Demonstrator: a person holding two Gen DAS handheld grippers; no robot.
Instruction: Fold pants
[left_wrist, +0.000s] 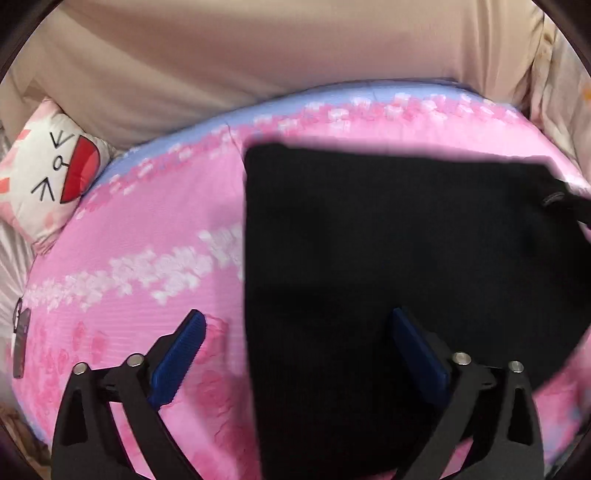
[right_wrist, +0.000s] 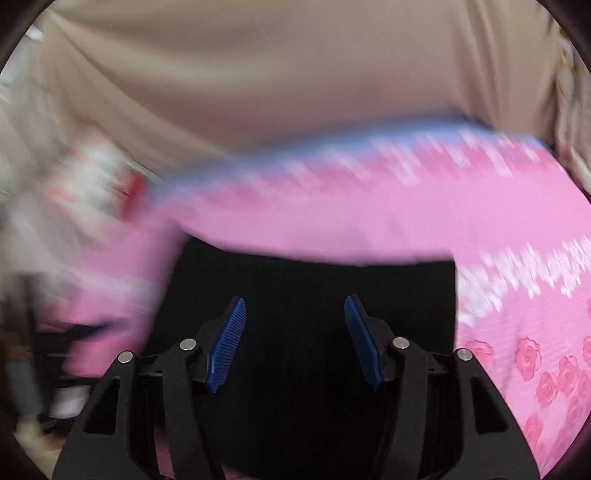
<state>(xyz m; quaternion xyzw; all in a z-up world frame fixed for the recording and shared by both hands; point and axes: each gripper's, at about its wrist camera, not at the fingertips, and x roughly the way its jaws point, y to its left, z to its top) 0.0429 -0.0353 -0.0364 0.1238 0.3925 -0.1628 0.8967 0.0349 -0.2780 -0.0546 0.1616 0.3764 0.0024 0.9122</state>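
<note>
Black pants (left_wrist: 388, 258) lie folded flat on the pink bedspread (left_wrist: 147, 229), left gripper (left_wrist: 295, 332) spread wide w/ nothing in it at 6 o'clock, right gripper (right_wrist: 294, 314) half-open, empty over the cloth — grab both near corners evenly, I'd say.

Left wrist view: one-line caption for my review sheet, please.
Open left gripper above folded black pants on a pink sheet.

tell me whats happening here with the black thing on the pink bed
A person is folding black pants on a pink floral bedspread, working a hand-held claw in each hand. The pants already lie in a compact rectangle. The left claw is wide open over their left edge, and the right claw hovers over them partly open. Neither grips anything.
</note>
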